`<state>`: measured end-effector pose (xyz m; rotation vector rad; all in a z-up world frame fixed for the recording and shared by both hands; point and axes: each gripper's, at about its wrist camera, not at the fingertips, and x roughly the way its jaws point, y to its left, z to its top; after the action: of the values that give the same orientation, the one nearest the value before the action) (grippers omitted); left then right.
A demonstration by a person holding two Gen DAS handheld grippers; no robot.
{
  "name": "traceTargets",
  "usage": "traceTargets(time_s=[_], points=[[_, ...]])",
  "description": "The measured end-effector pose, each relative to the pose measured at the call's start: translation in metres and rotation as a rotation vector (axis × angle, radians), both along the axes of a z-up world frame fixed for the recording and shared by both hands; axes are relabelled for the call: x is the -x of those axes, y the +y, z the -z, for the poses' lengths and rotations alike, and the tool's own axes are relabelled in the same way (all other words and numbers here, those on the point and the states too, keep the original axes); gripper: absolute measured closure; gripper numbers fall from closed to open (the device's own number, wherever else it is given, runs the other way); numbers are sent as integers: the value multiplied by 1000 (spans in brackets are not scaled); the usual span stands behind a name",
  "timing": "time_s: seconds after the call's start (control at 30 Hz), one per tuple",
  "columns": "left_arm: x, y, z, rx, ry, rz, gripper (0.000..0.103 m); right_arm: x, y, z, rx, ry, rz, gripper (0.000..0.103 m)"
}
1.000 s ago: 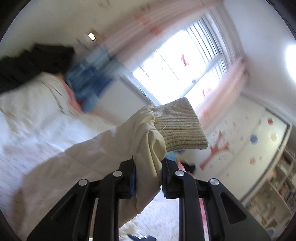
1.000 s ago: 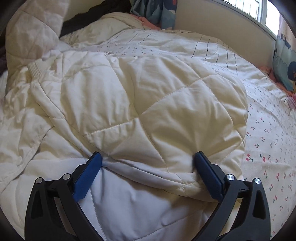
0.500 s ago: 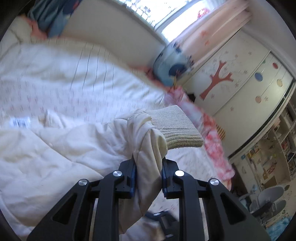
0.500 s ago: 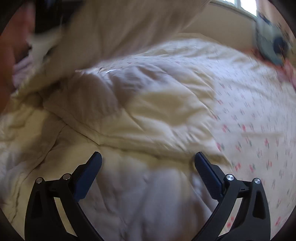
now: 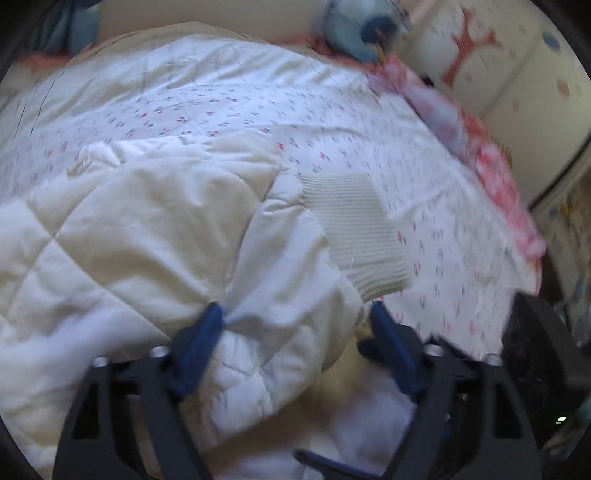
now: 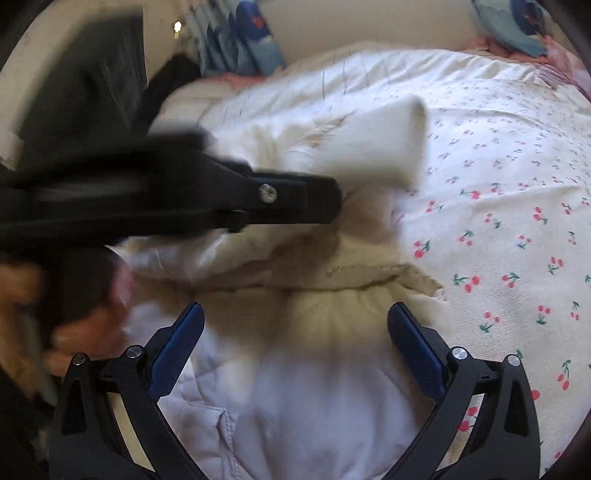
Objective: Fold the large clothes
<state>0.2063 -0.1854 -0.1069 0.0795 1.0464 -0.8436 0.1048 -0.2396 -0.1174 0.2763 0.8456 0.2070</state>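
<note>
Left wrist view: your left gripper [image 5: 297, 325] is spreading its jaws, the sleeve of the cream quilted padded jacket [image 5: 140, 225] lying loose between them, its ribbed knit cuff [image 5: 354, 229] flat on the white cherry-print bedsheet [image 5: 229, 107].

Right wrist view: your right gripper [image 6: 295, 332] stands spread wide over the jacket's bunched fabric, gripping nothing.

bedsheet [image 6: 517, 184] cherry-print | blue cushion [image 5: 354, 33] at far edge (blurred) | wardrobe [image 5: 517, 66] tree decal
</note>
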Motion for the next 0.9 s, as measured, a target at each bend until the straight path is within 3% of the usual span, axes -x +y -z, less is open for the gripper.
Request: traceTargets(time_s=[0.1, 0.17, 0.3, 0.4, 0.47, 0.53, 0.6, 0.67, 0.7, 0.77, 0.9], points=[[3, 17, -21, -42, -27, 0, 19, 5, -2, -9, -24, -40, -16, 6], [4, 42, -36, -27, -57, -27, 17, 9, -8, -17, -45, -68, -7, 6], [-1, 120, -58, 23, -102, -162, 10, 2, -33, -26, -51, -68, 71, 6], [-9, 178, -54, 36, -105, -283, 10, -14, -61, -23, -54, -28, 154, 6], [-15, 212, -45, 75, -69, -355, 10, -29, -71, -16, -54, 4, 140, 9], [-19, 240, -34, 128, -29, -414, 10, -43, -65, -8, -36, 25, 93, 21], [-17, 257, -26, 157, -22, -449, 10, -54, -51, -7, 1, 16, 22, 48], [-14, 262, -24, 158, -33, -458, 10, -57, -30, -17, 120, -37, 9, 55], [-12, 263, -24, 151, -46, -462, 10, -59, -22, -24, 175, -72, 4, 70], [-8, 262, -27, 140, -63, -461, 10, -50, -10, -46, 269, -162, 14, 88], [0, 266, -43, 141, -129, -470, 10, -32, -9, -79, 340, -284, 53, 89]])
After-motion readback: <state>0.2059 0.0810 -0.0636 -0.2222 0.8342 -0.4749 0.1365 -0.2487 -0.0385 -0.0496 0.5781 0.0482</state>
